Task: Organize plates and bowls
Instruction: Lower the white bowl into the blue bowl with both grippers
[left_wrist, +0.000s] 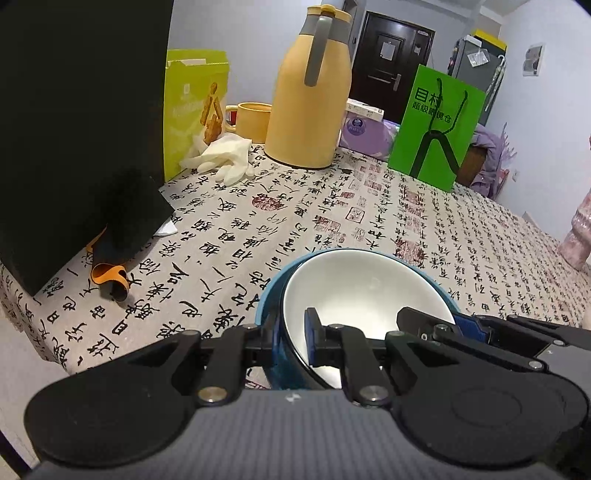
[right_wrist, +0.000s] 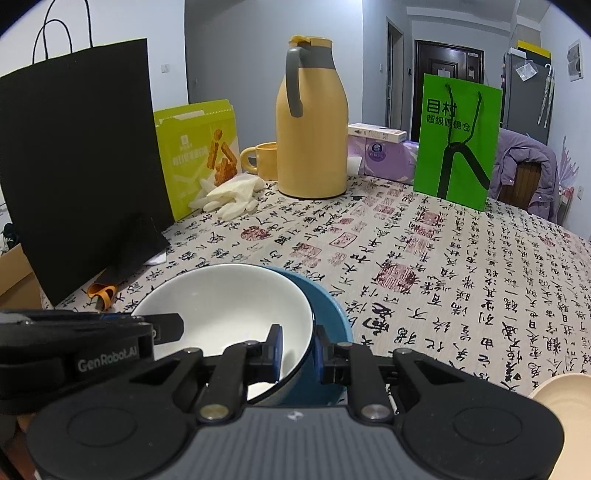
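Observation:
A white bowl (left_wrist: 354, 291) sits tilted inside a blue bowl (left_wrist: 269, 295) on the calligraphy-print tablecloth (left_wrist: 332, 221). My left gripper (left_wrist: 293, 332) is shut across both near rims, one finger outside the blue wall and the other inside the white bowl. My right gripper (right_wrist: 297, 349) is shut on the white bowl (right_wrist: 229, 306) alone: its left pad is inside and its right pad sits in the gap to the blue bowl (right_wrist: 328, 310). Each gripper shows in the other's view, the right gripper (left_wrist: 439, 319) at the bowl's right rim and a left finger (right_wrist: 166, 326) at its left rim.
A beige plate (right_wrist: 561, 398) lies at the near right. At the back stand a black paper bag (right_wrist: 85, 166), a snack box (right_wrist: 199, 151), white gloves (right_wrist: 229, 197), a yellow mug (right_wrist: 264, 158), a yellow thermos jug (right_wrist: 312, 129), a tissue pack (right_wrist: 384, 155) and a green bag (right_wrist: 458, 140).

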